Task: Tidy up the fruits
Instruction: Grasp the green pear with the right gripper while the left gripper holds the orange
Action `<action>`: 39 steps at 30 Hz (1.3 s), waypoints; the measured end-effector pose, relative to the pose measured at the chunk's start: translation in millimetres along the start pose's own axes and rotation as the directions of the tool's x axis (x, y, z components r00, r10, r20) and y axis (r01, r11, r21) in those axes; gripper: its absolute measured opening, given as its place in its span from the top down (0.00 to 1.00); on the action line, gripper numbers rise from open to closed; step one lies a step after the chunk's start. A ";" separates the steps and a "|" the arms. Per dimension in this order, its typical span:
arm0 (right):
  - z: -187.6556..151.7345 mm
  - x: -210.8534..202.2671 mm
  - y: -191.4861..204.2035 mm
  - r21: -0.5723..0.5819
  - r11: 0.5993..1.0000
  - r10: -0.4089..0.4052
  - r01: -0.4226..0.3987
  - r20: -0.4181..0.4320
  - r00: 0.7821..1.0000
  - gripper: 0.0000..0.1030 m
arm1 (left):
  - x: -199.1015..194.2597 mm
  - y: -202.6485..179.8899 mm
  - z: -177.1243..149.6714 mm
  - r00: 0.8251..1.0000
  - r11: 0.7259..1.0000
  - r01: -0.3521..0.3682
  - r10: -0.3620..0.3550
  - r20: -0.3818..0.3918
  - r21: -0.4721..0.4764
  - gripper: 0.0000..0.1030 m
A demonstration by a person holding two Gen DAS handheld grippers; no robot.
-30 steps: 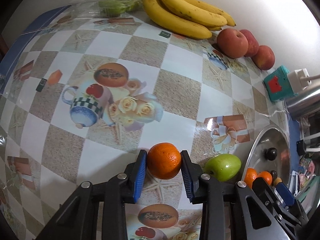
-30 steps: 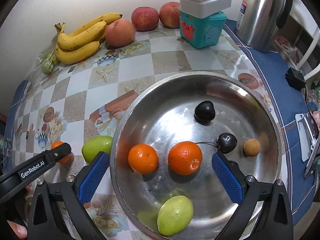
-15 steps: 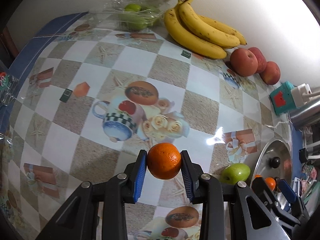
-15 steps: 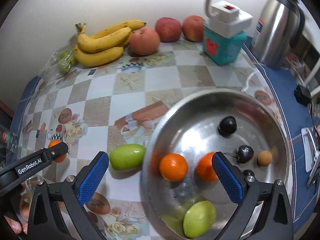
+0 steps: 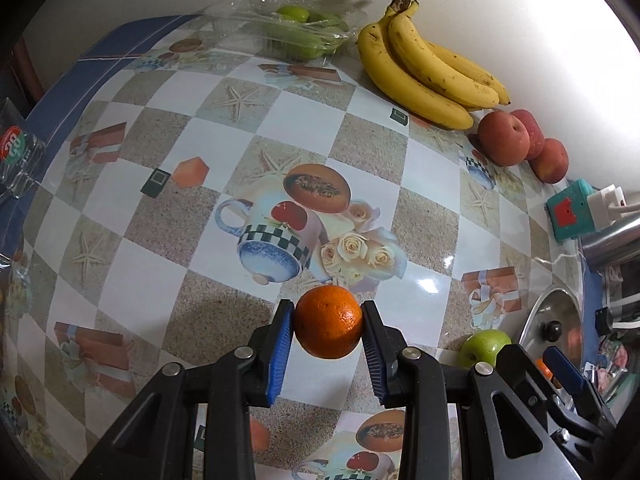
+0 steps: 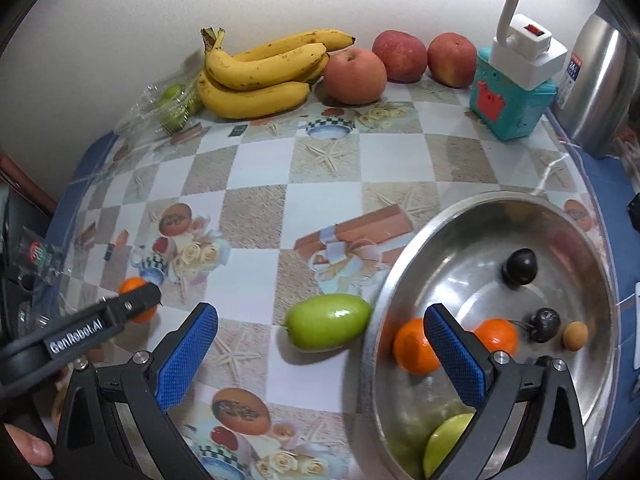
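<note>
My left gripper (image 5: 328, 338) is shut on an orange (image 5: 328, 322) and holds it above the patterned tablecloth; it also shows in the right wrist view (image 6: 138, 300). My right gripper (image 6: 320, 354) is open and empty, its jaws either side of a green fruit (image 6: 328, 320) that lies on the cloth beside the steel bowl (image 6: 592, 264). The bowl holds two oranges (image 6: 414, 346), a green fruit (image 6: 444, 440), dark cherries (image 6: 520, 266) and a small brown fruit (image 6: 575, 335).
Along the back wall lie bananas (image 6: 260, 76), three red apples (image 6: 355, 76), a clear box of green fruit (image 5: 296, 30), a teal box with a white plug (image 6: 514, 92) and a steel kettle (image 6: 600, 88). A plastic packet (image 5: 16, 152) sits at the left edge.
My left gripper has lifted the orange off the cloth and drawn back. My right gripper has pulled back and moved left from over the bowl to around the green fruit.
</note>
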State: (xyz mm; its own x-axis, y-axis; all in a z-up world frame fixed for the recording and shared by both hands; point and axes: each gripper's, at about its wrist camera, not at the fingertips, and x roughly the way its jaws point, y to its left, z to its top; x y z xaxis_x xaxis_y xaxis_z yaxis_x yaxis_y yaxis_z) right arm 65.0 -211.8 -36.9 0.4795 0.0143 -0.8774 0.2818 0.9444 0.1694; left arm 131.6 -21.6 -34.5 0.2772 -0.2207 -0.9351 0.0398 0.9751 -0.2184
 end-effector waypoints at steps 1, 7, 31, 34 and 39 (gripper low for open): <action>0.8 -0.3 1.0 -0.003 1.000 0.001 -0.001 -0.001 1.000 0.01 | -0.2 1.2 0.5 1.000 1.000 0.006 -0.006 0.000 -0.003 0.65; 9.2 5.9 13.2 -0.058 0.998 -0.015 0.013 -0.037 0.999 0.12 | 0.9 7.5 2.7 1.000 0.999 0.021 -0.021 -0.006 -0.027 0.65; 9.7 48.0 50.0 -0.398 0.889 -0.321 0.225 -0.193 0.927 0.35 | 5.2 19.1 2.2 0.998 0.997 0.053 -0.055 -0.028 -0.063 0.65; 8.1 51.7 54.8 -0.440 0.867 -0.351 0.235 -0.203 0.914 0.35 | 4.5 20.7 2.1 0.998 0.996 0.054 -0.056 -0.028 -0.069 0.65; 2.3 57.3 63.7 -0.504 0.833 -0.383 0.228 -0.228 0.895 0.37 | 3.2 21.6 1.8 0.998 0.995 0.059 -0.061 -0.025 -0.075 0.65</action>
State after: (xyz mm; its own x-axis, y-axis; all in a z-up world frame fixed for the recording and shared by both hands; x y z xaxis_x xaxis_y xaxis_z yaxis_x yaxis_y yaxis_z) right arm 112.3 -151.6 -75.3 0.1317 -0.2740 -0.9527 -0.0742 0.9556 -0.2851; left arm 135.1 -1.2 -41.7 0.2499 -0.2802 -0.9268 -0.0157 0.9559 -0.2933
